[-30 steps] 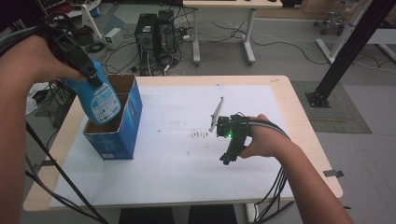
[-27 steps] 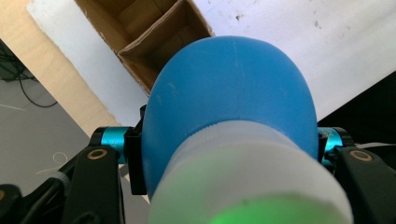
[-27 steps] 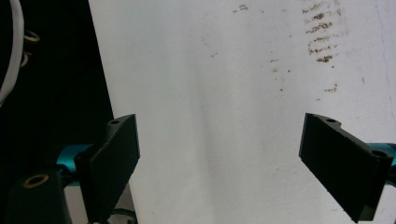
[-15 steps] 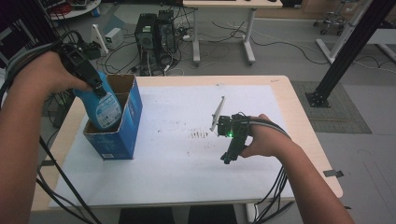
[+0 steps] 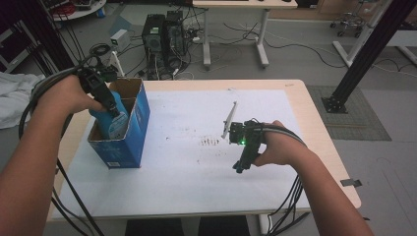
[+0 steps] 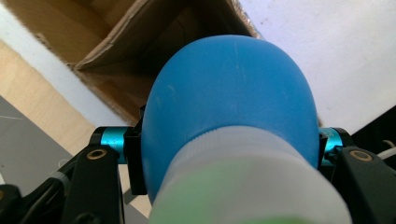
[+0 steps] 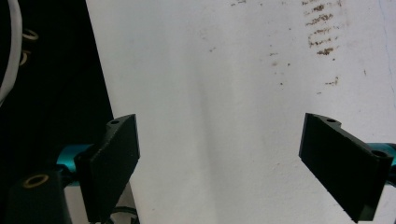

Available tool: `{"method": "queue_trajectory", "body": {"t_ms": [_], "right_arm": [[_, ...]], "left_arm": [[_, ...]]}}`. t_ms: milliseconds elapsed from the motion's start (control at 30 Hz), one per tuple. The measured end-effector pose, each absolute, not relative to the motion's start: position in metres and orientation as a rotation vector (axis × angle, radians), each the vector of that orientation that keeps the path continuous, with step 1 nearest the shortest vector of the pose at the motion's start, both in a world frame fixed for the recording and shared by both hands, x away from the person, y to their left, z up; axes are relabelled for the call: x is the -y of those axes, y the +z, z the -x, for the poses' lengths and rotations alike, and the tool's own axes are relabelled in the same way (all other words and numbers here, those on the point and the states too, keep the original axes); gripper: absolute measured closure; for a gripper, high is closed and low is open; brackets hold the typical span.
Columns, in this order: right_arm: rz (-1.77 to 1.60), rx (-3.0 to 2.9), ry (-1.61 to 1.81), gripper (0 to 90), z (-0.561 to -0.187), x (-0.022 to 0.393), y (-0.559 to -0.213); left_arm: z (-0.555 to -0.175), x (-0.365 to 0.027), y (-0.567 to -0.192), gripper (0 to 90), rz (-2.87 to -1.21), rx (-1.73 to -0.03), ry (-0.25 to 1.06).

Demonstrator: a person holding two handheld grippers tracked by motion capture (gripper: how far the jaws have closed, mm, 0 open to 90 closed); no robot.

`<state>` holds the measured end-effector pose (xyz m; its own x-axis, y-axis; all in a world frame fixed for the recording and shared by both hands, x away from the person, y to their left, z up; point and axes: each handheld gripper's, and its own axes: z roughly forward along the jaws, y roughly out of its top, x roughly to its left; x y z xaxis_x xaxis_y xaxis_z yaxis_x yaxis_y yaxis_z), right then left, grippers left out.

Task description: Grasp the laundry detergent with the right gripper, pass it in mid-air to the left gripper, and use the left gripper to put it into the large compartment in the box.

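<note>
left gripper view: blue bottle [image 6: 229, 98], white cap, rounded.

The blue bottle [image 5: 110, 123] has a white label and a pale cap. It stands tilted, partly down inside the open blue box [image 5: 132, 140]. The box sits near the table's left edge.

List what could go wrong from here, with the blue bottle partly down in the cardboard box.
1. The blue bottle goes in tilted, close to the wall of the blue cardboard box; it could catch on the rim or the inner flap.
2. The left gripper holds the bottle near its rounded shoulder, so it might slip or pivot.
3. The box stands free on the white sheet, and the right gripper rests open, away from it; a push could slide or tip it.
</note>
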<state>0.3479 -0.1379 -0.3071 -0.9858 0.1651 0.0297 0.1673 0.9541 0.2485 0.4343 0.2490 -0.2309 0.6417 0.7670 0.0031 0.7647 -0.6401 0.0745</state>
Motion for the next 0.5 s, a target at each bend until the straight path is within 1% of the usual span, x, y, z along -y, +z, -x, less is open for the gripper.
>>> {"method": "queue_trajectory", "body": {"t_ms": [33, 233, 367, 400, 500], "right_arm": [[0.261, 3.097, -0.391, 11.5, -0.348, 0.138, -0.307], [0.26, 3.09, -0.381, 11.5, -0.349, 0.138, -0.308], [0.26, 3.095, -0.379, 11.5, -0.349, 0.138, -0.308], [0.264, 3.093, -0.38, 11.5, -0.348, 0.137, -0.308], [0.263, 3.094, -0.376, 11.5, -0.348, 0.137, -0.308]], "left_arm": [[-0.435, -0.249, -0.238, 38.8, -2.778, -1.3, 0.047], [-0.437, -0.25, -0.254, 38.7, -2.834, -1.236, 0.034], [-0.437, -0.249, -0.264, 38.6, -2.85, -1.229, 0.034], [-0.438, -0.25, -0.272, 38.6, -2.853, -1.219, 0.021], [-0.439, -0.25, -0.275, 38.6, -2.858, -1.213, 0.019]]}}
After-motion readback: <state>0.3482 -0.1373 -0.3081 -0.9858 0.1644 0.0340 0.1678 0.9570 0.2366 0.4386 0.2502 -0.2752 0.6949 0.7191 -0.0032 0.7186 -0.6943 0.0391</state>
